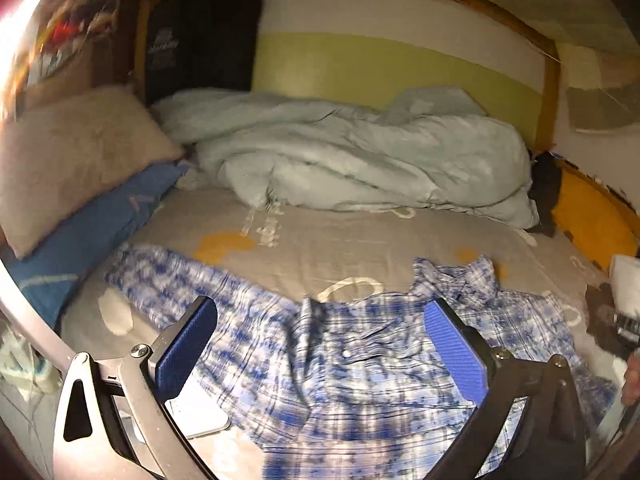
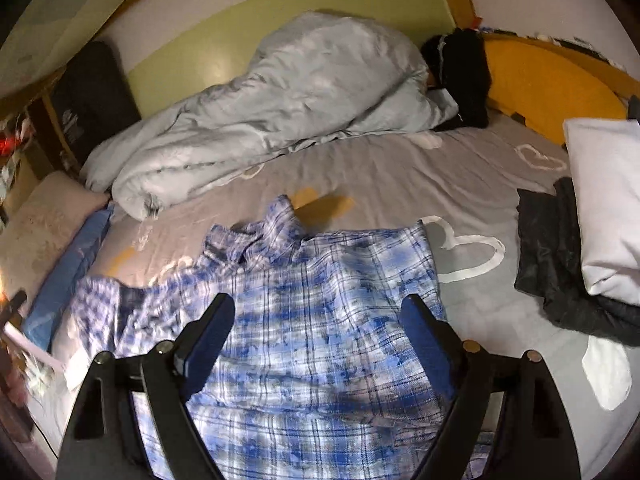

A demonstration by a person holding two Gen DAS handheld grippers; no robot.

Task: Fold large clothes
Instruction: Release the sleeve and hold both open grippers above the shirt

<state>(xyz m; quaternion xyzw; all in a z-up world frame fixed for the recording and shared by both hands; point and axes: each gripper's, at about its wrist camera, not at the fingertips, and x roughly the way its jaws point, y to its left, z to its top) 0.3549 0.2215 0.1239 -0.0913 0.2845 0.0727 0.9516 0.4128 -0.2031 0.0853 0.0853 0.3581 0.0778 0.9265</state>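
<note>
Standing wide apart, the jaws of the left gripper (image 1: 320,340) hold nothing; its blue pads (image 1: 186,344) are clear of the cloth below. The right gripper (image 2: 318,332) is likewise spread and empty above the same garment. The plaid shirt (image 2: 304,320) lies on the grey bed sheet (image 2: 380,168), collar toward the heaped duvet (image 2: 272,112), body roughly flat, one sleeve trailing toward the blue pillow (image 1: 80,236).

Judgement: the step in hand is taking a fresh hold for a fold. It is best done by setting each gripper on an outer edge or seam of the shirt, pinching one layer only, and lifting both sides evenly so the panel turns over without bunching.

Limits of view: the shirt's near hem is cut off behind the gripper bodies. Blur hides the sleeve's lie and any creases. Whether the far sleeve is tucked under cannot be told.
</note>
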